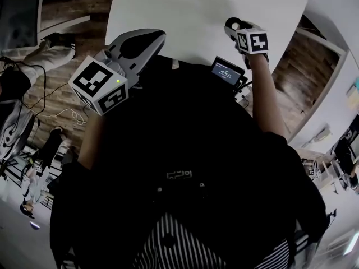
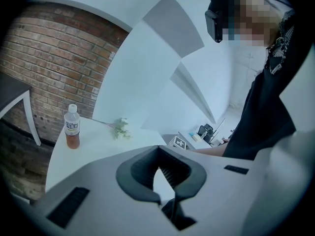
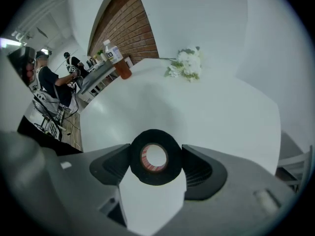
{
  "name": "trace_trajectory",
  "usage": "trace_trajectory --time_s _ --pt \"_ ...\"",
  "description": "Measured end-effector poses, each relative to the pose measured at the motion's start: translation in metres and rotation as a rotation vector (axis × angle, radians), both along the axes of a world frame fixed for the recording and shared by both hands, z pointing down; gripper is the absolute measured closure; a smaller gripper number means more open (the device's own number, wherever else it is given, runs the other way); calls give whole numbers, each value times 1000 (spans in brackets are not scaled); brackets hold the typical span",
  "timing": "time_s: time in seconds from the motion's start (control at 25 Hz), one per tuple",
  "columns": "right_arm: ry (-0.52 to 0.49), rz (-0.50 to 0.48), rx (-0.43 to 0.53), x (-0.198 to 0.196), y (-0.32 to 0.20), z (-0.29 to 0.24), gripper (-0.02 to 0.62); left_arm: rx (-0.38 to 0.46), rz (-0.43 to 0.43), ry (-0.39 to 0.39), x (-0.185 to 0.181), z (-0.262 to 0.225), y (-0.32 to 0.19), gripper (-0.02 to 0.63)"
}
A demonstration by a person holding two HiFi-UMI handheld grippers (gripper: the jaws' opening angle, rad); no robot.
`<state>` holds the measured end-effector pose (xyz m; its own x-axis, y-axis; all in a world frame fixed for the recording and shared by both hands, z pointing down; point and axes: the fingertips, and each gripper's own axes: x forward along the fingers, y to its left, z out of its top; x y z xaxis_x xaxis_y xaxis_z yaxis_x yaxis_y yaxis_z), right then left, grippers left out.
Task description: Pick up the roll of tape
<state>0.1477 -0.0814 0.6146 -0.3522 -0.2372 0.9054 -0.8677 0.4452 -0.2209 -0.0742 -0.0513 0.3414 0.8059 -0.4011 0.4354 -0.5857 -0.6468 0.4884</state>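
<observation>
Our right gripper [image 3: 155, 161] gripped the black roll of tape [image 3: 155, 177] upright between its pads, seemingly just above the white table [image 3: 221, 107]. Our left gripper [image 2: 164, 197] was clenched, empty.

Roll of tape [image 3: 156, 177] sits between the right gripper [image 3: 156, 163] jaws, touching both pads, over the near part of the worktop [image 3: 211, 107]; can't tell if it rests on it. Flowers [image 3: 186, 64] lie on the worktop at the far edge. Bottle [image 3: 118, 63] stands upright left of the flowers, at the far left corner, well apart from the tape. Brick wall [image 3: 128, 28] is behind the bottle. In the head view the left gripper [image 1: 143, 38] is at the worktop's near left edge, jaws together with nothing between, right gripper further forward over the worktop.
</observation>
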Motion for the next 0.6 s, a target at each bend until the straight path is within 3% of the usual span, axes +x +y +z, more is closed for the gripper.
trace_trajectory --time_s 0.24,0.6 --pt "-49 -41 51 -23 -6 -31 273 45 36 31 5 -7 -7 600" --pt "-254 156 167 -38 -7 -120 273 109 166 90 7 -23 -29 601"
